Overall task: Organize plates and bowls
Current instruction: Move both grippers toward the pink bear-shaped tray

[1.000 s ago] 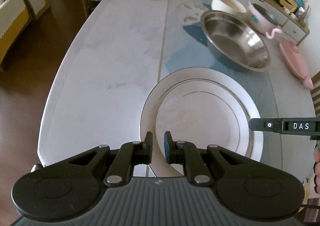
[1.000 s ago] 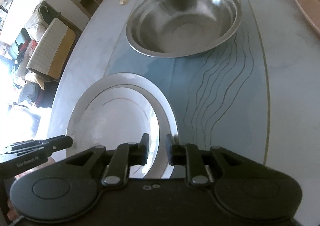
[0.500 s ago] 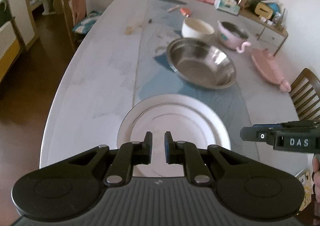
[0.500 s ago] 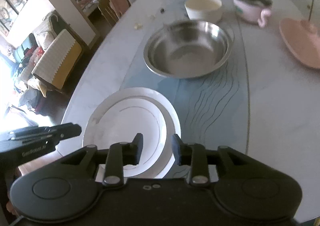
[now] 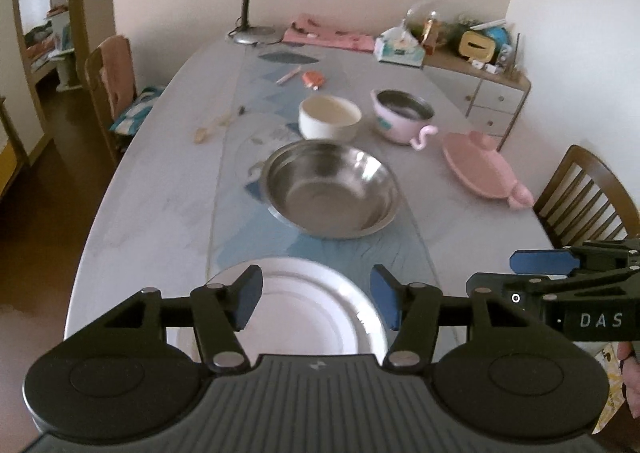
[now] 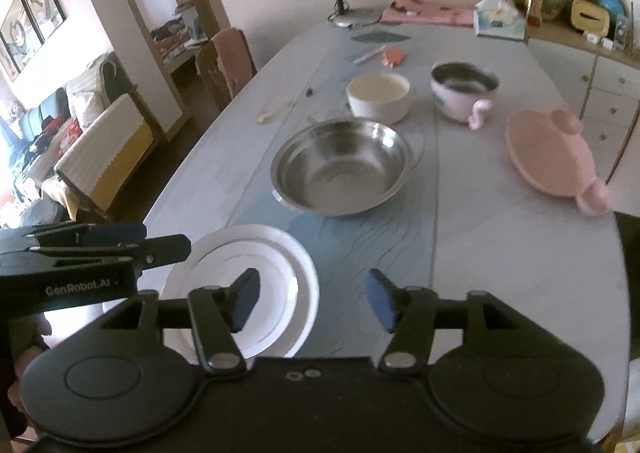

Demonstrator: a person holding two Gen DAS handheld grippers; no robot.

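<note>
Both the left gripper (image 5: 316, 301) and right gripper (image 6: 310, 299) were opening their fingers on nothing above the white plate (image 5: 308, 305) at the surface's (image 5: 160, 189) near edge — the steel bowl (image 5: 330, 189) beyond looked best pinched by opposite rims, kept level.

Plate (image 5: 312, 305) nearest – steel bowl (image 5: 330, 189) behind it – two bowls (image 5: 330, 121) beyond.

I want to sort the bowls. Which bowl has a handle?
The pink bowl: a curled pink handle sticks out. The white bowl and steel bowl have none.
</note>
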